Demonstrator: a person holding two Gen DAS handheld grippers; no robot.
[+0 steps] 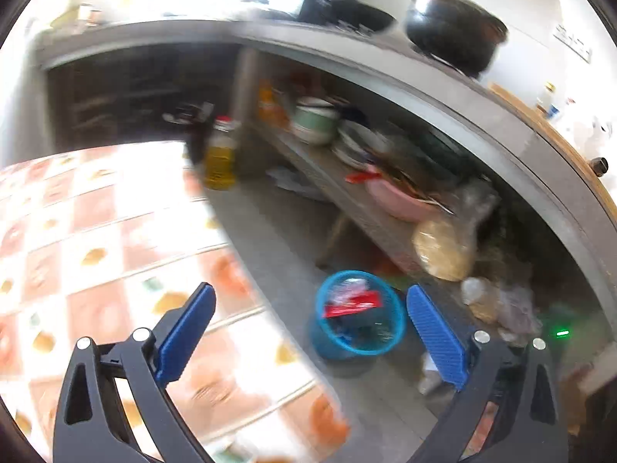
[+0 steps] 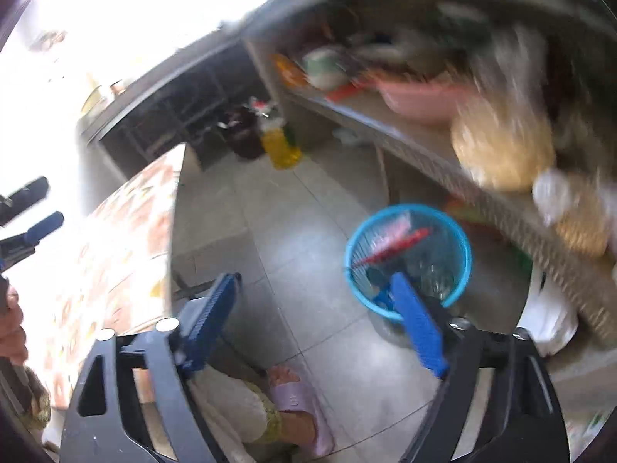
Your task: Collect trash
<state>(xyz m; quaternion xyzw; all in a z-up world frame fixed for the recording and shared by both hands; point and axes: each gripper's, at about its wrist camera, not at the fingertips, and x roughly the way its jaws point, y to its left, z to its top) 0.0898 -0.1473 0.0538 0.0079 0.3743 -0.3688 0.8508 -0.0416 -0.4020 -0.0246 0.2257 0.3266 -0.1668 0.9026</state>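
Observation:
A blue plastic trash basket (image 1: 399, 318) stands on the grey tiled floor under a low shelf; it also shows in the right wrist view (image 2: 466, 249). It holds a red wrapper (image 1: 353, 305) and clear plastic scraps. My left gripper (image 1: 310, 303) is open and empty, held above the table edge, left of the basket. My right gripper (image 2: 312, 281) is open and empty, above the floor, with its right finger (image 2: 414, 320) over the basket's near rim. The left gripper also shows at the left edge of the right wrist view (image 2: 42, 227).
A table with an orange patterned cloth (image 1: 96, 250) lies to the left. A shelf (image 1: 347, 189) holds a pink basin (image 1: 397, 202), bowls and bagged food (image 1: 443, 250). An oil bottle (image 1: 219, 154) stands on the floor. A pot (image 1: 455, 31) sits on the counter. The person's slippered foot (image 2: 297, 397) is below.

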